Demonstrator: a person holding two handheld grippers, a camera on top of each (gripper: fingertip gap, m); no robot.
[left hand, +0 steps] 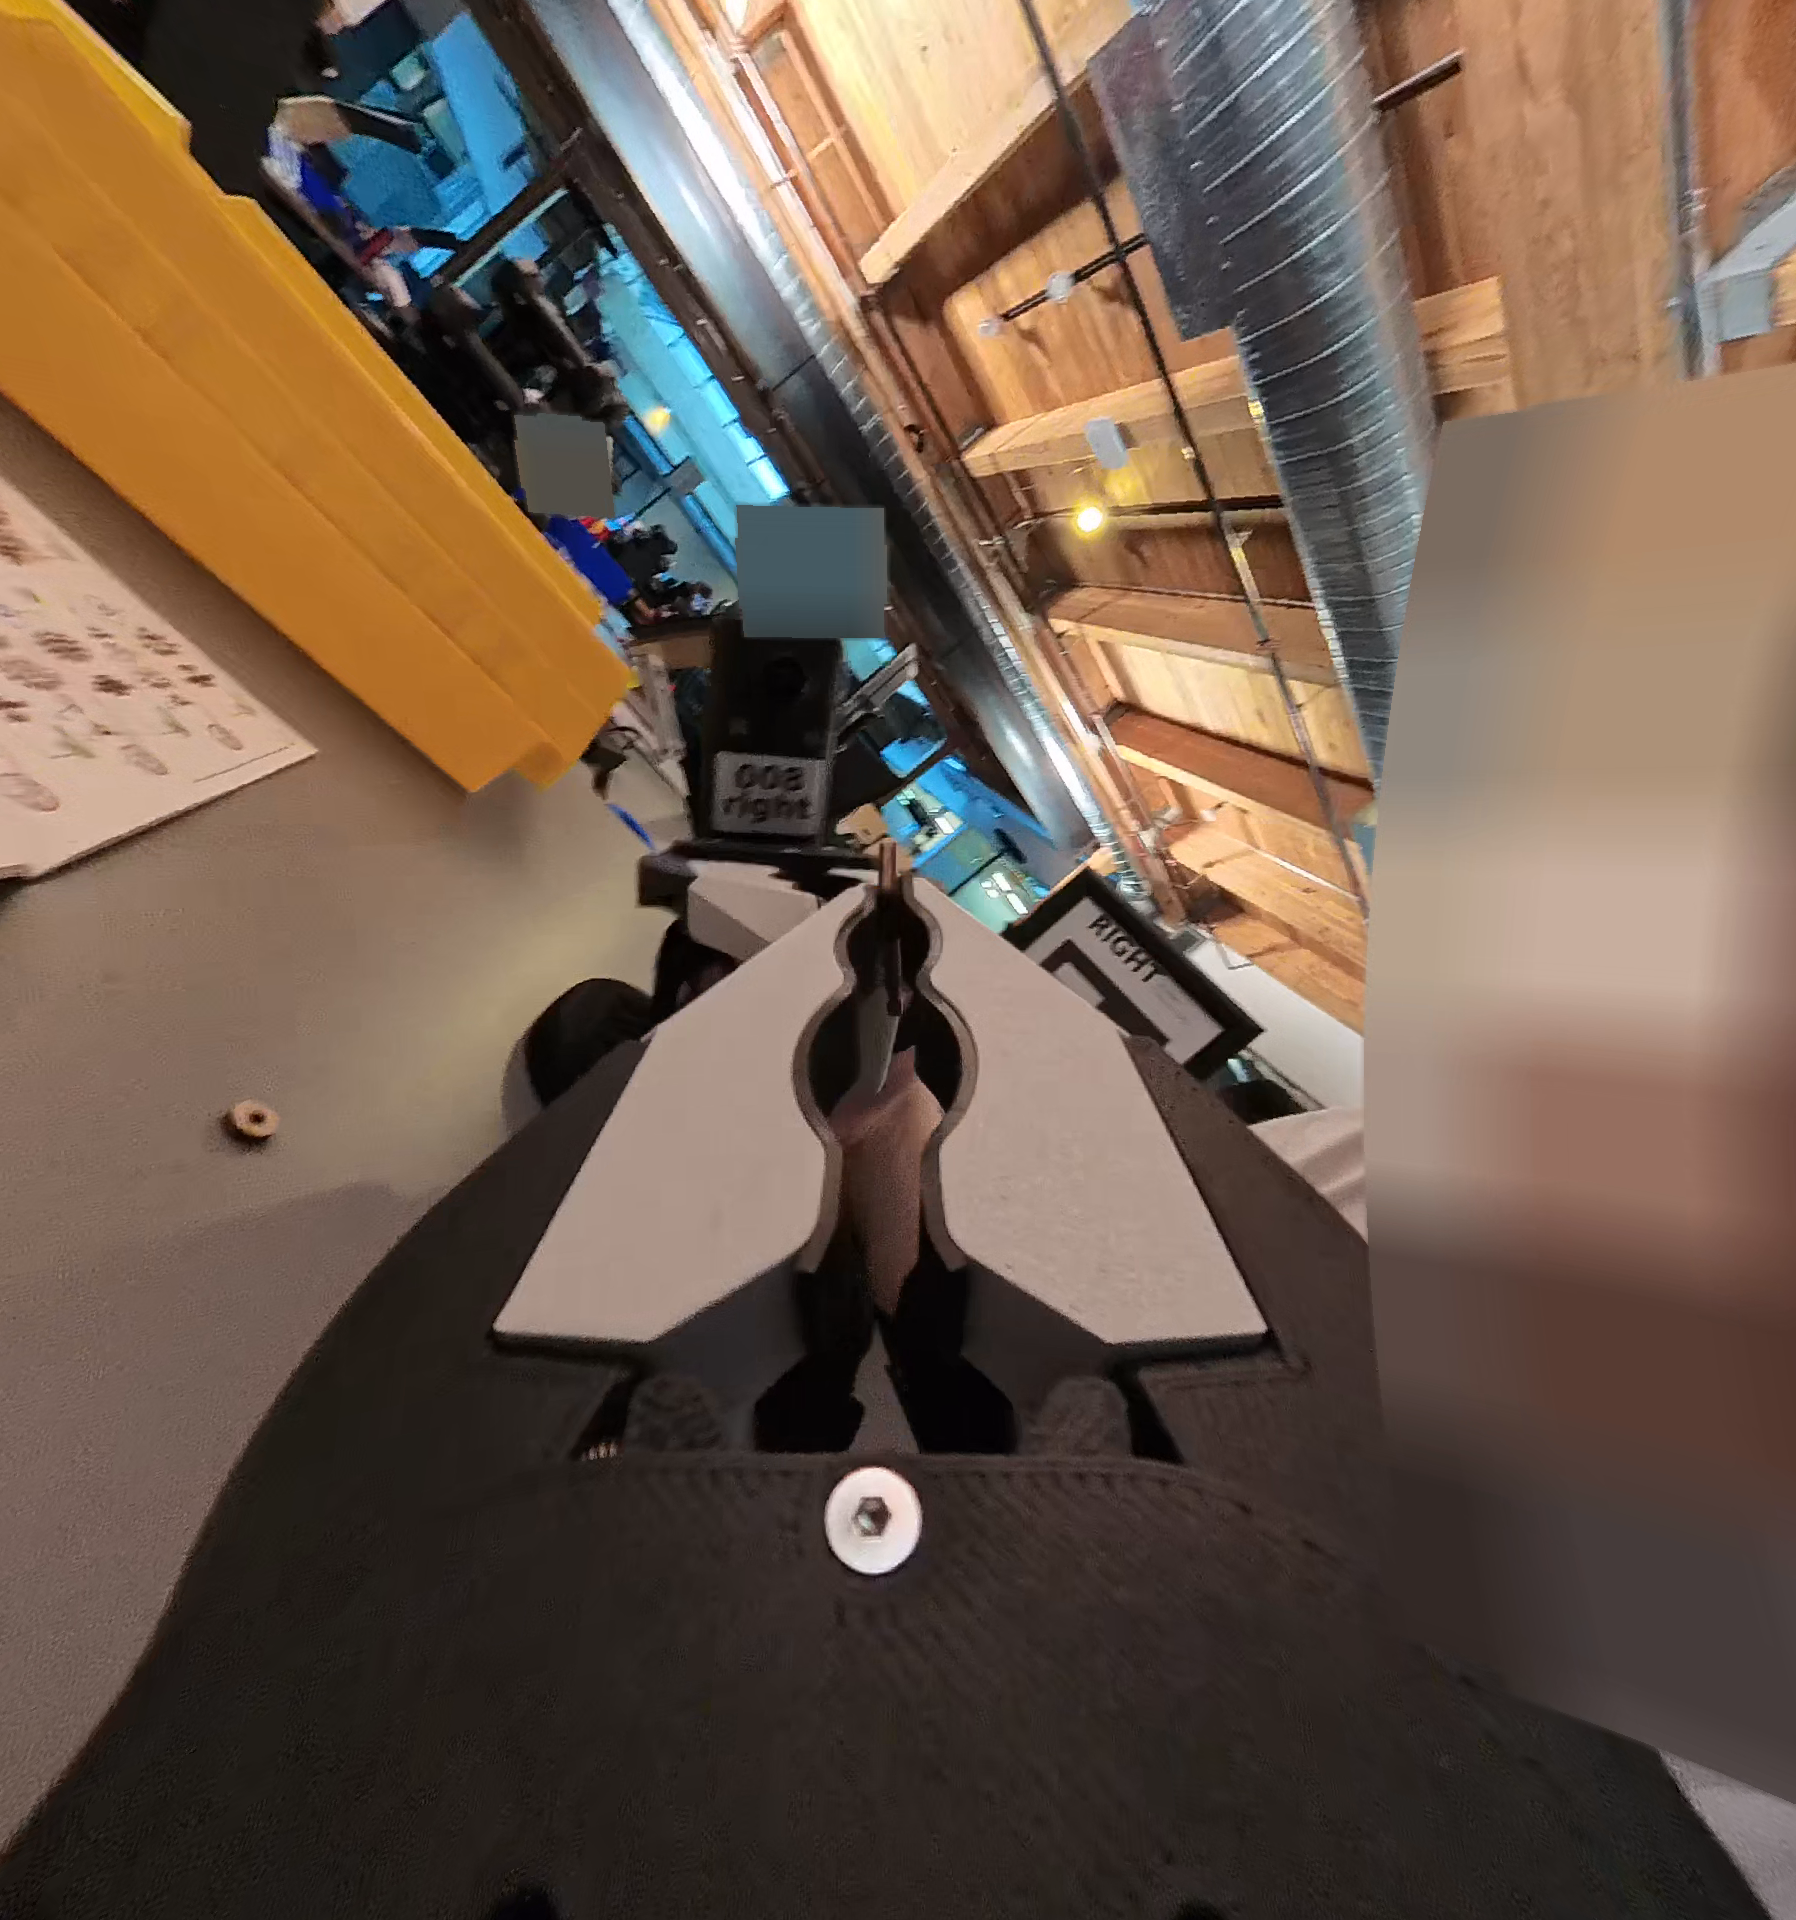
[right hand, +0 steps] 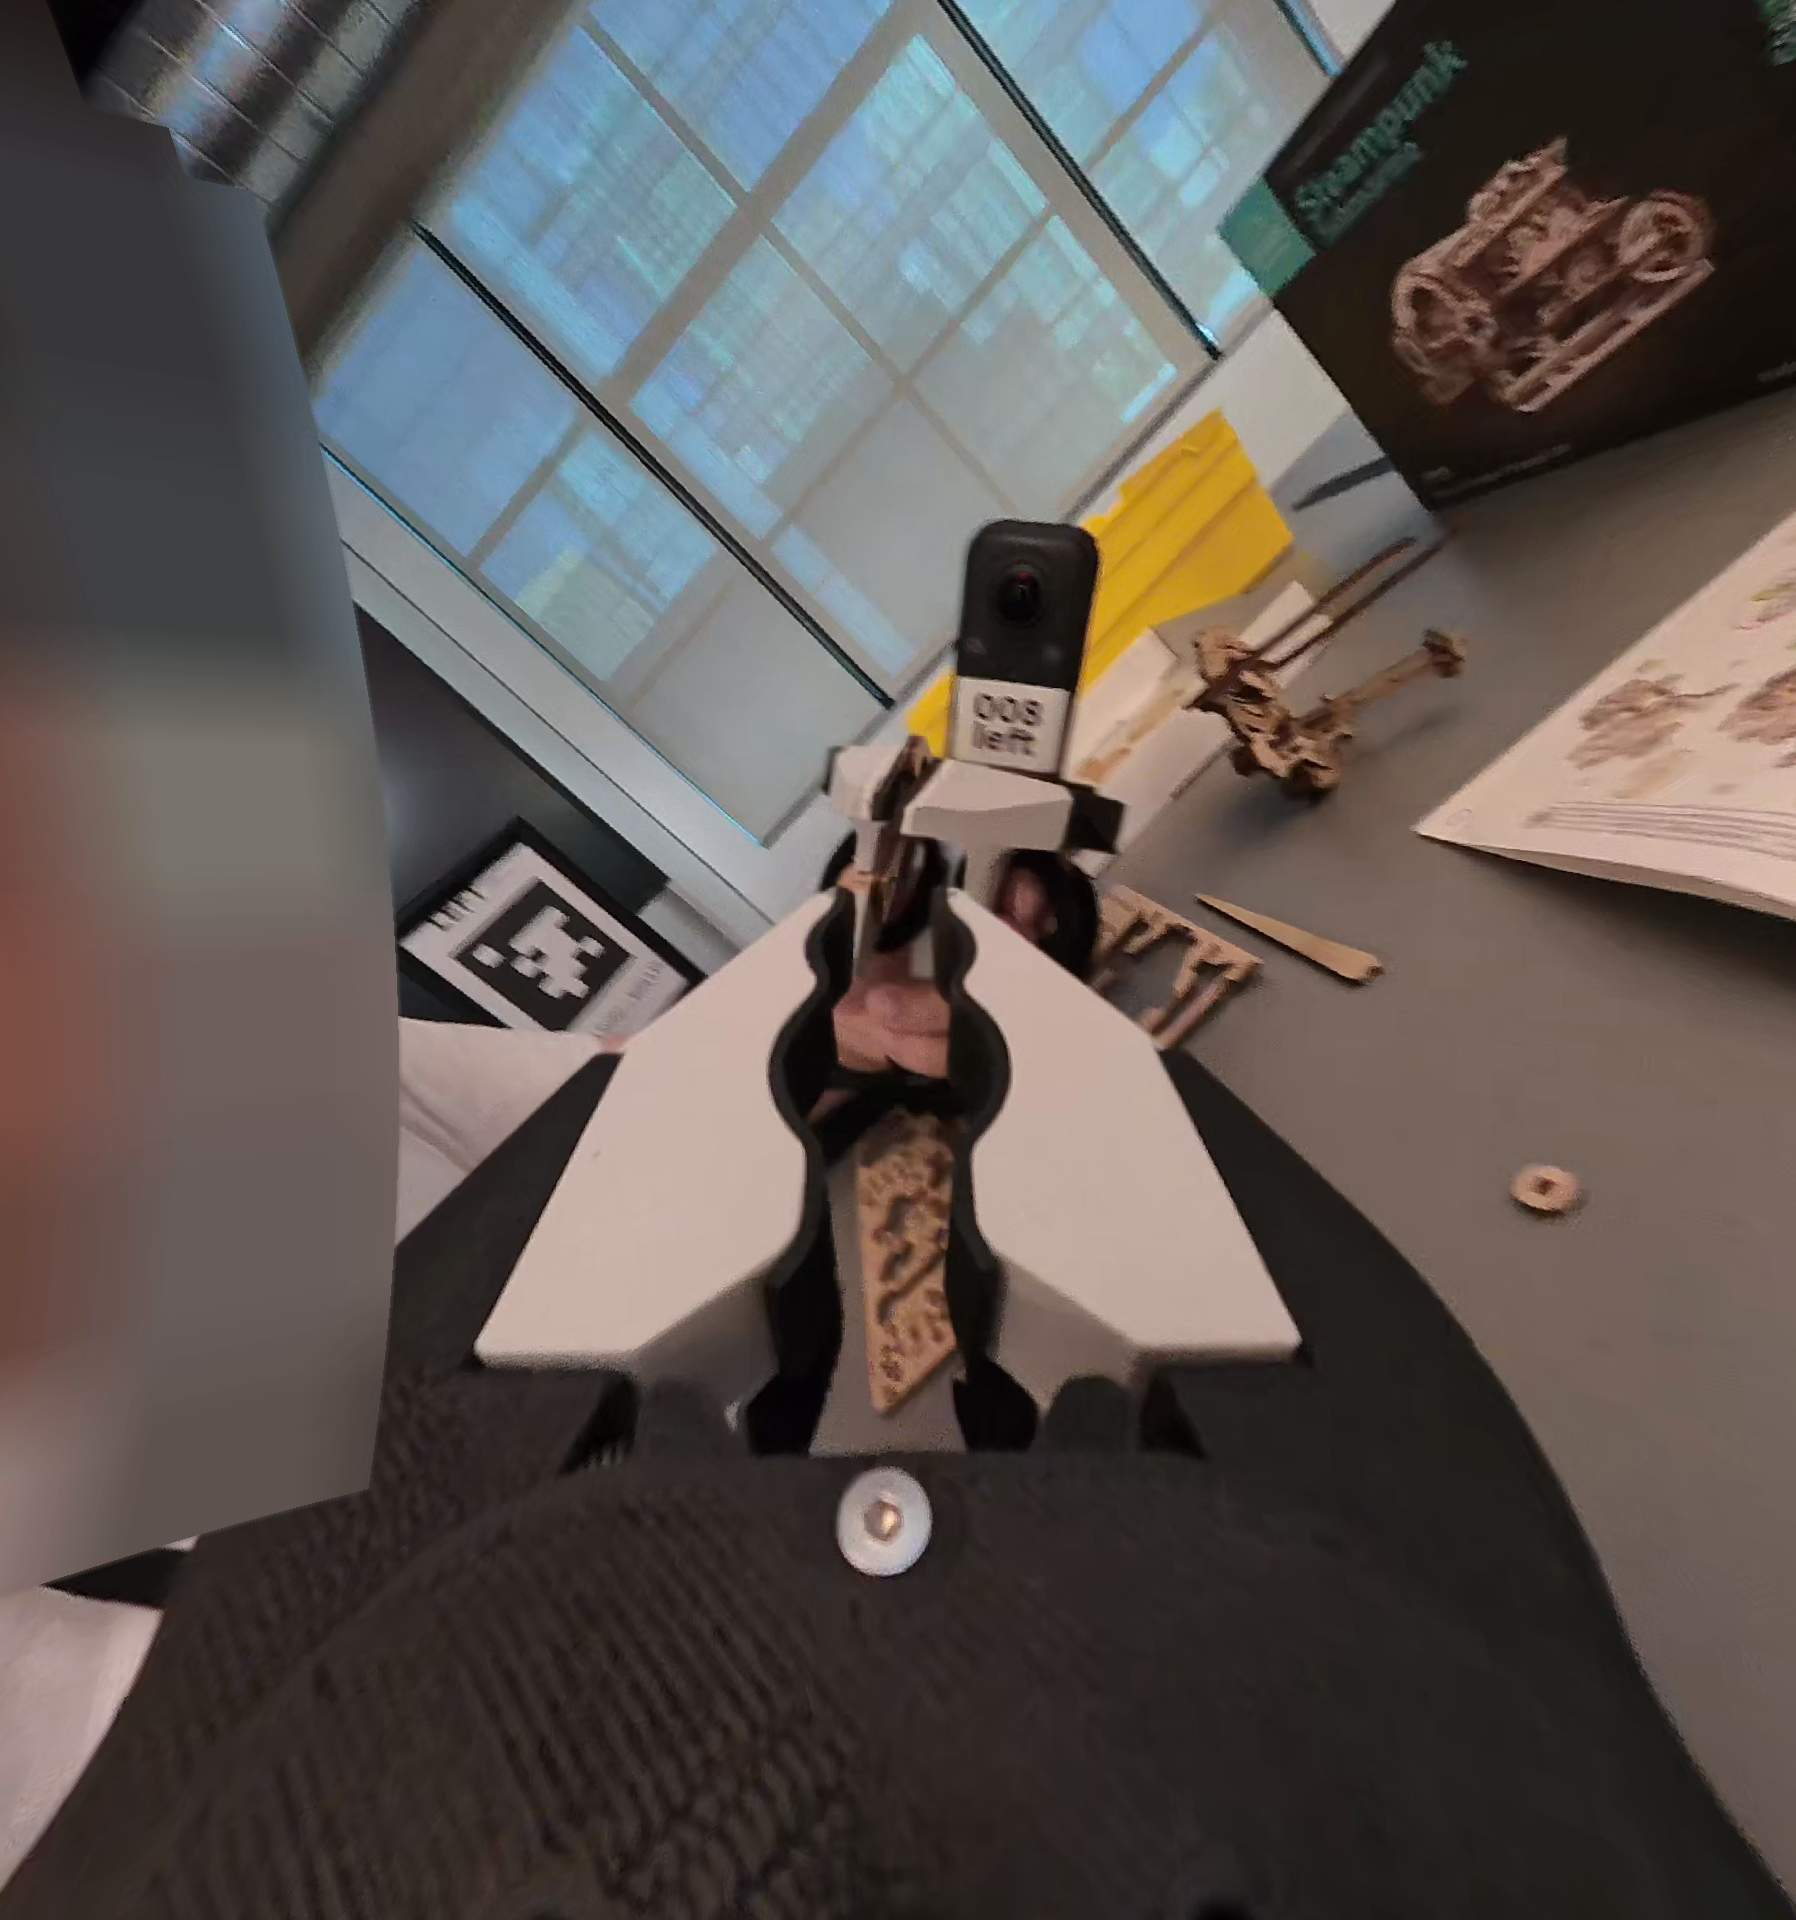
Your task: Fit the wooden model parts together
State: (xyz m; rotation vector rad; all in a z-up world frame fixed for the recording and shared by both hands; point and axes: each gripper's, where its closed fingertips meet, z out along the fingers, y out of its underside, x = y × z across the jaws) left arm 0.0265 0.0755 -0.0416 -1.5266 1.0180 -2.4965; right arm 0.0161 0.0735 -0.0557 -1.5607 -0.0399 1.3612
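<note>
My left gripper (left hand: 886, 899) is shut on a thin wooden part (left hand: 886, 997), seen edge-on between the grey fingers. My right gripper (right hand: 894, 920) is shut on a flat, pointed, fretwork wooden part (right hand: 904, 1268) lying along its jaws. The two grippers face each other tip to tip above the grey table (right hand: 1496, 1039). In the right wrist view the left gripper (right hand: 904, 831) holds its wooden part (right hand: 886, 821) right at my right fingertips. The right gripper's camera body (left hand: 774, 717) shows just beyond the left tips. Whether the two parts touch is hidden.
A small wooden washer (left hand: 250, 1120) (right hand: 1546, 1188) lies loose on the table. A part-built wooden assembly (right hand: 1278, 717), a wooden frame piece (right hand: 1174, 966), a tapered stick (right hand: 1289, 940), an instruction booklet (right hand: 1704, 769) (left hand: 63, 675), the kit box (right hand: 1559, 260) and yellow bins (left hand: 250, 364) surround the work spot.
</note>
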